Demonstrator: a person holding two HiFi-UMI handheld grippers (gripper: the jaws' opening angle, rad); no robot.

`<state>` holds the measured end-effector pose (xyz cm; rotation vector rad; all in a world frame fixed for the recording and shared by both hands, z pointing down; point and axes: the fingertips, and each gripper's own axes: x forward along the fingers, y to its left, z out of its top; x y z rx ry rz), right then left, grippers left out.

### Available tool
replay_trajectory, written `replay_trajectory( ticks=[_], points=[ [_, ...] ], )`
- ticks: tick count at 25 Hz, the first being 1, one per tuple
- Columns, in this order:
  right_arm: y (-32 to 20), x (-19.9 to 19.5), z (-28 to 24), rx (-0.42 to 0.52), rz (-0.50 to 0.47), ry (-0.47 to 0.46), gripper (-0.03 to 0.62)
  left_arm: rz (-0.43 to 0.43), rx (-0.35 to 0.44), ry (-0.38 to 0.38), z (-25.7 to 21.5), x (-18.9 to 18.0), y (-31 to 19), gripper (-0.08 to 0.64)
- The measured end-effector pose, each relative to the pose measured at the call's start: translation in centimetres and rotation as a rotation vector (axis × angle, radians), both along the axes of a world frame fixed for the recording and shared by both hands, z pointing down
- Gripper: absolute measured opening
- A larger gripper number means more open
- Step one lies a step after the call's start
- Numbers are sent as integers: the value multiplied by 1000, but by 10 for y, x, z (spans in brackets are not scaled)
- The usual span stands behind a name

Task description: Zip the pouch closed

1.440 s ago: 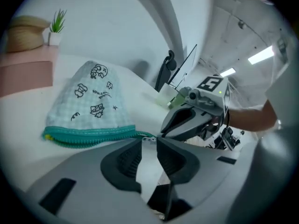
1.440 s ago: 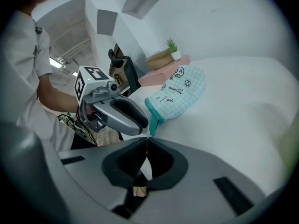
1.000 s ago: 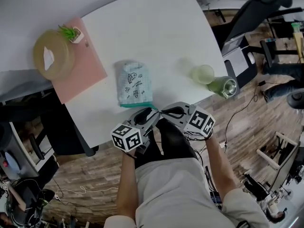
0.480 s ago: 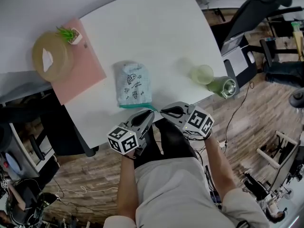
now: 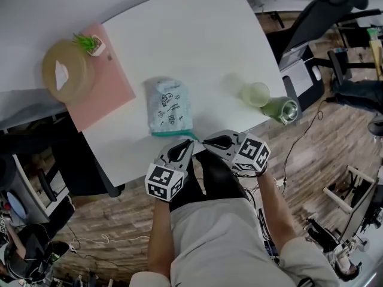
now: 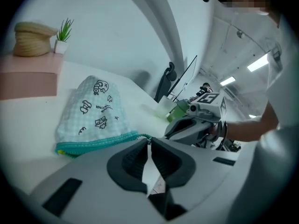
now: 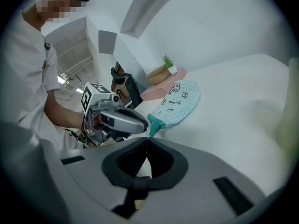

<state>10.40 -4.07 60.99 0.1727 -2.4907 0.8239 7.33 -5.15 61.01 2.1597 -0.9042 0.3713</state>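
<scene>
Pouch (image 5: 169,107) soft, light, limp; flat on tabletop (image 5: 197,40) by its near edge, teal zipper (image 5: 172,133) nearest. Left gripper (image 5: 189,142) just closing, pinching zipper's right-end tab (image 6: 144,136); right gripper (image 5: 206,141) pressed together alongside, apparently empty. Best gripped at tab and pull; likely to bunch.

Lighting: bright, even, overhead. Ceiling strips (image 6: 259,63) glare at the upper right of the left gripper view. The white table (image 5: 191,40) is nearly overexposed, and the pouch (image 5: 169,106) casts only a faint, soft shadow. Both gripper views bend strongly and have black corners. Their lower foreground is out of focus.
</scene>
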Motion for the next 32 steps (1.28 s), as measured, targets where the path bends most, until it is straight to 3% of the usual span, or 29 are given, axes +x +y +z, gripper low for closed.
replay_trajectory(
  ticks=[4, 18, 21, 26, 30, 32],
  points=[
    [1, 1, -2, -24, 8, -14, 3, 0, 34, -66, 0, -5, -2, -2],
    [-2, 12, 5, -44, 27, -13, 3, -26, 80, -176, 5, -10, -1, -3],
    [-2, 13, 6, -41, 26, -11, 2, -46, 92, -173, 3, -9, -3, -3],
    [-8, 30, 17, -41, 42, 31, 2, -79, 66, -105, 3, -5, -1, -5],
    [-8, 40, 22, -28, 13, 65, 2, -57, 79, -163, 9, 1, 3, -5],
    [-12, 43, 25, -16, 13, 91, 2, -113, 73, -183, 10, -8, 0, -5]
  ],
)
